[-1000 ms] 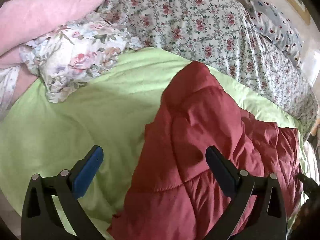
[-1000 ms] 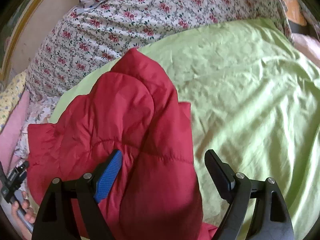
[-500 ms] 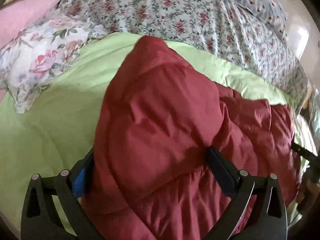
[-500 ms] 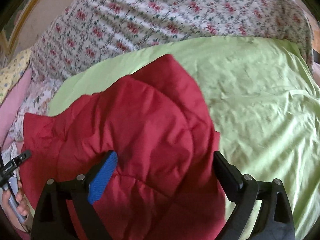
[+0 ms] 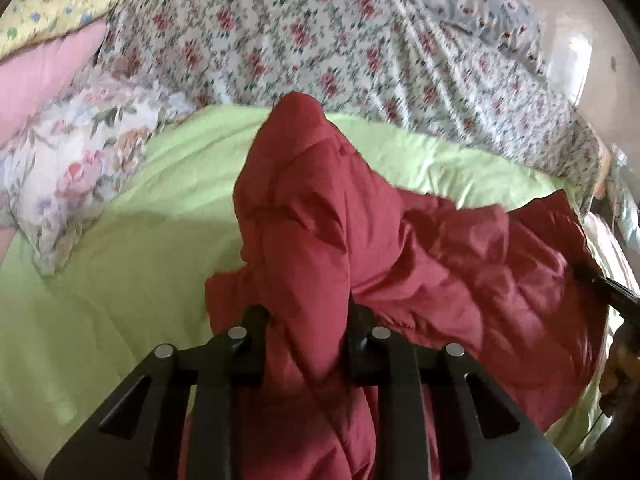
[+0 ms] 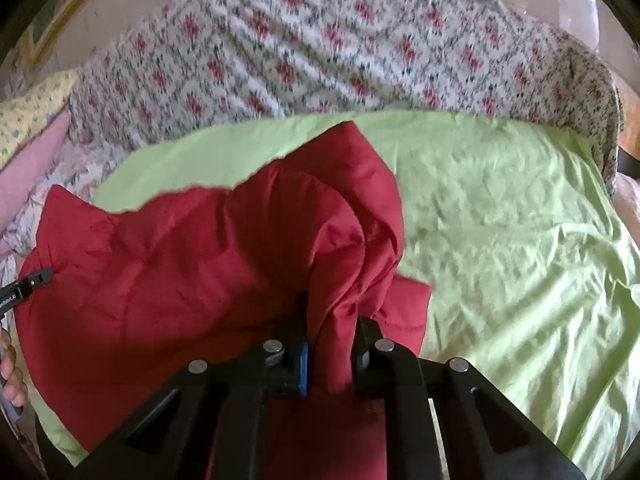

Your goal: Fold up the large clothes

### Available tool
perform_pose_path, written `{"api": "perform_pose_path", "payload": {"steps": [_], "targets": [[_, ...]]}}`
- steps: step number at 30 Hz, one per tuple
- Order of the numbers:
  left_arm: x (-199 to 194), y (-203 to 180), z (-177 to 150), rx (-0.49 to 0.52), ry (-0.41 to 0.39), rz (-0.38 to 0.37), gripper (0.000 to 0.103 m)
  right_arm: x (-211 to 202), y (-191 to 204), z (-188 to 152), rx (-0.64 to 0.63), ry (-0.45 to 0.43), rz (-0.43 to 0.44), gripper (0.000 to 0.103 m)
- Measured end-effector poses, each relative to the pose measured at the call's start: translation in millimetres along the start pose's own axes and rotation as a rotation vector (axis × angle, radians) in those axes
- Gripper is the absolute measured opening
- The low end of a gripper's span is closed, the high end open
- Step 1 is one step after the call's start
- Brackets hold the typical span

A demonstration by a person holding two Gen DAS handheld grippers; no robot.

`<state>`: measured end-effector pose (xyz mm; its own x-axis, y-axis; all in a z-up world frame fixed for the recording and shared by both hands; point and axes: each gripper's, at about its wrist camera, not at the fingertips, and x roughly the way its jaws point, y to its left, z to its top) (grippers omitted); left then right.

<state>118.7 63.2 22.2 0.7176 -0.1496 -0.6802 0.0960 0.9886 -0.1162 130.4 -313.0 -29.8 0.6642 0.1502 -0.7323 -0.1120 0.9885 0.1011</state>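
A red quilted jacket (image 5: 440, 264) lies bunched on a light green sheet (image 5: 120, 240); it also shows in the right wrist view (image 6: 180, 272). My left gripper (image 5: 306, 320) is shut on a fold of the jacket, which rises in a peak between the jaws. My right gripper (image 6: 330, 344) is shut on another fold of the jacket near its right edge. The fabric hides most of both fingertips. The other gripper's tip shows at the left edge of the right wrist view (image 6: 24, 288).
A flowered bedspread (image 6: 340, 52) covers the far side of the bed. A floral pillow (image 5: 72, 168) and a pink pillow (image 5: 44, 76) lie at the left. The green sheet (image 6: 520, 248) stretches out to the right of the jacket.
Both grippers have closed from wide open onto folds of the red jacket. The fabric has bunched up and lifted between the jaws.
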Motion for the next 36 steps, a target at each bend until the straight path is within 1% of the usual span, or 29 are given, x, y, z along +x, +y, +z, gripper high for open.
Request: {"api": "perform_pose_path", "payload": {"steps": [4,9,16,22,26,29,36], "targets": [[-1.5,-4.7,12.8,0.015,-0.03,0.009,0.022,-7.9,0.5,13.5,0.022,-0.059,-0.005,0.011],[10.1,-1.2,20.3,-0.009,-0.028,0.009,0.022,0.3,-0.8,20.7,0.042,-0.077,-0.02,0.011],[47.8,2.5,15.7,-0.028,0.04,0.051,0.022,25.7,-1.2,16.8,0.036,-0.025,-0.067,0.011],[74.3,5.1,11.9,-0.045,0.095,0.066,0.022,47.1,-3.2,12.4,0.036,0.023,-0.086,0.011],[86.6,1.6,12.1,-0.031,0.122,0.076,0.022,58.8,-4.2,11.6,0.028,0.048,-0.105,0.012],[92.7,-2.0,10.7,-0.015,0.139,0.087,0.023,66.6,-3.1,10.4,0.024,0.077,-0.114,0.018],[103.3,-3.8,8.5,0.001,0.168,0.092,0.026,78.3,0.3,6.6,0.008,0.116,-0.123,0.023]]}}
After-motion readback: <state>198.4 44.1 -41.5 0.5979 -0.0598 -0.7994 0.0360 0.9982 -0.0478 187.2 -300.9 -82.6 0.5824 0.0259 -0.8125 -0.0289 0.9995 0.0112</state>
